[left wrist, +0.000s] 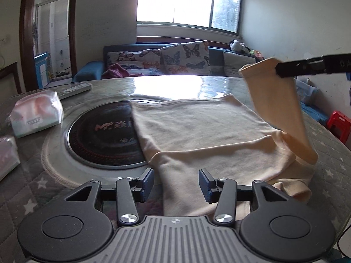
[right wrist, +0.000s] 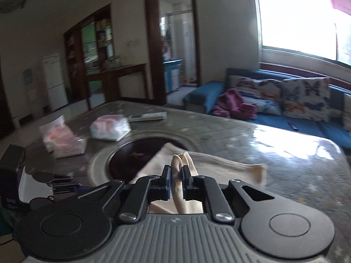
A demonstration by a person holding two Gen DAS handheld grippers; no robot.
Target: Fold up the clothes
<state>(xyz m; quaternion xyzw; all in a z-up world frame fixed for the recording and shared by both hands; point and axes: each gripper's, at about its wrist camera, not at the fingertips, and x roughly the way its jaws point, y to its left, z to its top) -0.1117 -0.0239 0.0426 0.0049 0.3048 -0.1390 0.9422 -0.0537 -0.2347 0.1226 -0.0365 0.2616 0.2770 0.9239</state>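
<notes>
Tissue packs [left wrist: 36, 114] beside cream shirt [left wrist: 197, 131]; right fingers [right wrist: 165, 176] clamped on sleeve [left wrist: 278, 100], left fingers [left wrist: 148, 182] apart, empty

Both wrist views look low across the shared table [left wrist: 219, 83].

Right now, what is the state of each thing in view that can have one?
cream garment: lying flat on the table, one sleeve lifted.
sleeve: raised off the table, pinched at its end.
right gripper: shut on the sleeve.
left gripper: fingers apart, holding nothing.
tissue pack: lying closed.
</notes>
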